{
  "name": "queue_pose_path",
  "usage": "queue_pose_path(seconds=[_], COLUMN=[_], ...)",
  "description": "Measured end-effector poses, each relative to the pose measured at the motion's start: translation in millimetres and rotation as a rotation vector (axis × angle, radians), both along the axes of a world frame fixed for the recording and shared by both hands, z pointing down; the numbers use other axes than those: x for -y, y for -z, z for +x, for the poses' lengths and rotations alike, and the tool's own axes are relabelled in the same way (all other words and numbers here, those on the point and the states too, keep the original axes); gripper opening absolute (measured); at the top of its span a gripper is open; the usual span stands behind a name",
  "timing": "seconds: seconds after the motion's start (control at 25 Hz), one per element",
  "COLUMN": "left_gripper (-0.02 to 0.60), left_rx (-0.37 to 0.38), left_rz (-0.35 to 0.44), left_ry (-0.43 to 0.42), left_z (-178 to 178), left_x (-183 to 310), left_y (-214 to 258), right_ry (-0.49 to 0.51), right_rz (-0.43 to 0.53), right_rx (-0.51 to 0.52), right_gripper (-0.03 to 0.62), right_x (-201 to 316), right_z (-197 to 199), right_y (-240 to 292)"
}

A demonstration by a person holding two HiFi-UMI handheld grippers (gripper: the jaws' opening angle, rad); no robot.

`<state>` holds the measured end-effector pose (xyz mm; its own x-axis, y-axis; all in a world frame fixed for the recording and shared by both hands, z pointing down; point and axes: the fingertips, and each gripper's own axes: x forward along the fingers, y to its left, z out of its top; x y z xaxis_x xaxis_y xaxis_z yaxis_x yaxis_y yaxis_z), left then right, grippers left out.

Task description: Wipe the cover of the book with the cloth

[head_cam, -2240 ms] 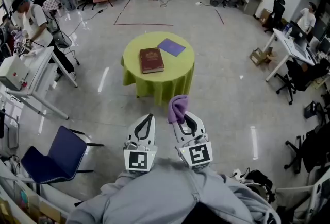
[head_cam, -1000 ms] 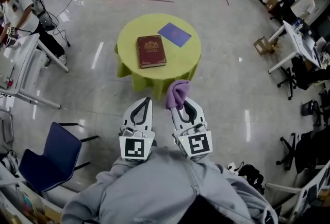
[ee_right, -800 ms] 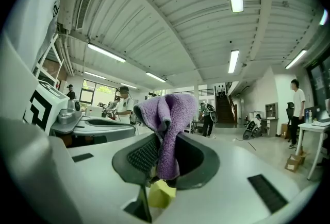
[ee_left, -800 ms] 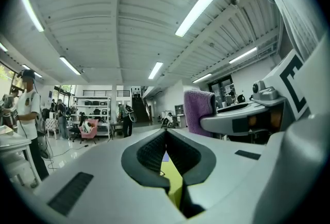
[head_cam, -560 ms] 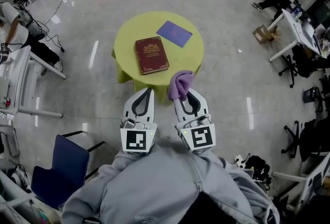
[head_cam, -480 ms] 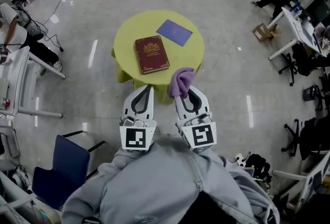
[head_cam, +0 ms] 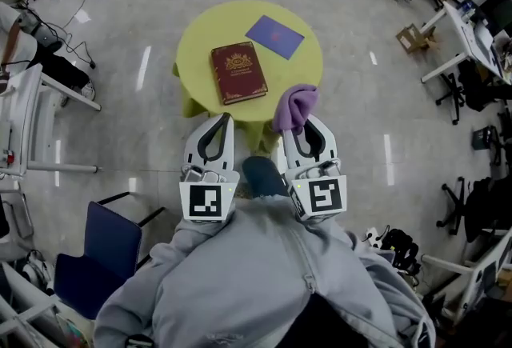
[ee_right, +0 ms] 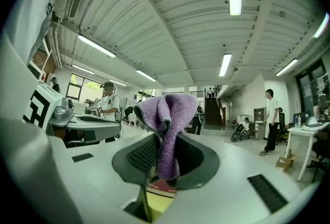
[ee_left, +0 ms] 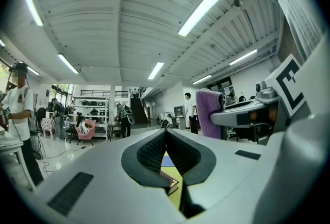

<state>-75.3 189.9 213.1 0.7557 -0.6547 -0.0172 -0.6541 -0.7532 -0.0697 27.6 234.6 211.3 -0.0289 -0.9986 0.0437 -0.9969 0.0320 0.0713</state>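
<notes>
The cloth (head_cam: 294, 108) bunched upright above your right gripper's (head_cam: 300, 129) clamp, so a wipe could drag jaws, not fabric, across the book (head_cam: 238, 73) lying mid-table (head_cam: 200, 42). Your left gripper (head_cam: 228, 121), jaws together and empty, sat beside the right at your chest, short of the table.

The round table (head_cam: 308, 70) wears a matt yellow-green fabric drape; on it the book (head_cam: 238, 73) has a dark red, faintly glossy cover with gilt stamping, and beside that lies a flat, matt violet sheet (head_cam: 274, 37), paper by the look. At the table's near edge, the cloth (head_cam: 294, 107) is fluffy purple terry, while the right gripper (head_cam: 300, 121) and left gripper (head_cam: 226, 118) are smooth white plastic with black ribbed pads (ee_left: 149, 153). Round the table the grey floor (head_cam: 360, 138) is polished and mirrors the lamps.
</notes>
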Motion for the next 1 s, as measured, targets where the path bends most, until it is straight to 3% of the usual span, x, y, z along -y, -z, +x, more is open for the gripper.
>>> queue_pose_path(seconds=[0.4,1.0], left_gripper=[0.018,0.018], left_rx=[0.004,0.007], left_rz=[-0.002,-0.077], left_ry=[0.026,0.167], left_z=[27.6,94.1], left_x=[48.4,191.6], left_y=[-9.1,-38.0], right_ry=[0.058,0.259], right_rz=[-0.002,-0.087], right_rx=[-0.005,-0.004], right_gripper=[0.098,0.098], right_x=[59.9,224.7], right_z=[25.0,78.9], right_y=[-7.5,-40.9])
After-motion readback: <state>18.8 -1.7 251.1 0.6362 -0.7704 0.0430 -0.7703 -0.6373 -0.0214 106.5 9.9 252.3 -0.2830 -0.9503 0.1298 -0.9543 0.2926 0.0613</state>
